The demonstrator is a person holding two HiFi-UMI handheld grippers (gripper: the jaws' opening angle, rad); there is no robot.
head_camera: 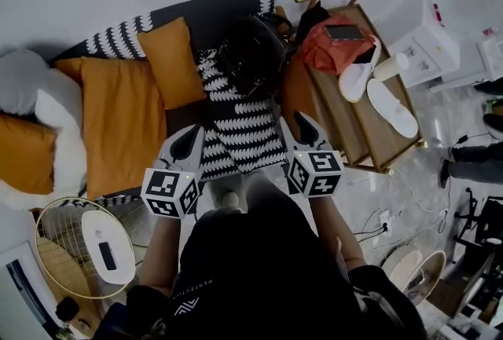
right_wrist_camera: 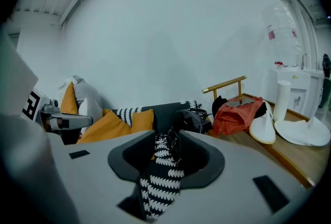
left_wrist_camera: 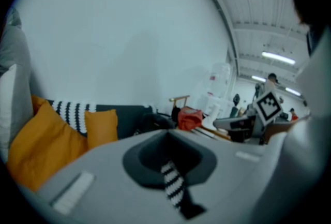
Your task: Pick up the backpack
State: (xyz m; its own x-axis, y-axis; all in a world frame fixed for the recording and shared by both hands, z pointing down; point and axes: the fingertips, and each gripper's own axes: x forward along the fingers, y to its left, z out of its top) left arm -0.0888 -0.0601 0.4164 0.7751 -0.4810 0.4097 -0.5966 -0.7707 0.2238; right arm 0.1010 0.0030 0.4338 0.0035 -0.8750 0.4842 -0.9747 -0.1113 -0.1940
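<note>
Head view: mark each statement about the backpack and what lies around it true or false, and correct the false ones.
1. The black backpack lies on the sofa, beyond both claws. True.
2. The right claw grips the backpack. False: its jaws stand apart on nothing, short of the backpack.
3. Two white slippers lie on the wooden table. True.
4. The cushions beside the backpack are blue. False: they are orange.
5. The red cloth lies on the floor. False: it lies on the wooden table, to the right of the backpack.
</note>
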